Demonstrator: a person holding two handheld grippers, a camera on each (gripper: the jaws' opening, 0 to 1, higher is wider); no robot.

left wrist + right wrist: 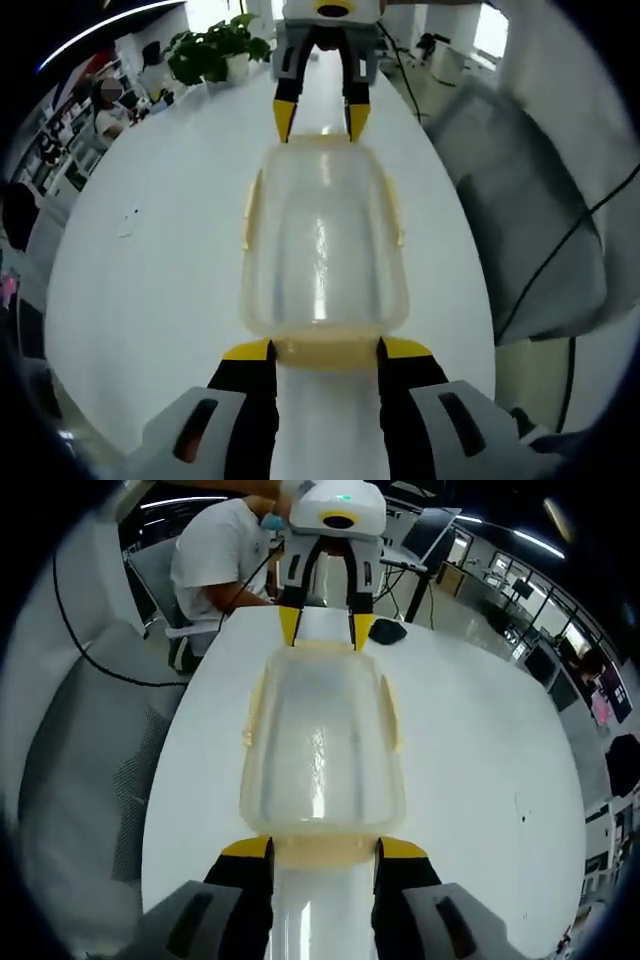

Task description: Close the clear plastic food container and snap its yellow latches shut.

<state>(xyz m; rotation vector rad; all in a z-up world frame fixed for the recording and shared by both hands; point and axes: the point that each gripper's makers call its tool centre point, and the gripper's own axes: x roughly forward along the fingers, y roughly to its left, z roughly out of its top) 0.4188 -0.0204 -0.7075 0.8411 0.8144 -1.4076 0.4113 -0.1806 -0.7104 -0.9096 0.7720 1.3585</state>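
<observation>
Container (pixel 322 250) sits lidded on the counter (pixel 150 260), each end latch between a spread claw (left (pixel 325 350), right (pixel 322 848)); side latches (pixel 250 210) seemingly unsnapped; all four probably remain.

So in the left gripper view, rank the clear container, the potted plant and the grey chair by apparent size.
1. Grey mesh chair at the table's edge, largest.
2. Clear plastic food container with yellow latches, close behind it; nearness to the camera enlarges it.
3. Green potted plant, smallest, though it stands farthest off.
</observation>
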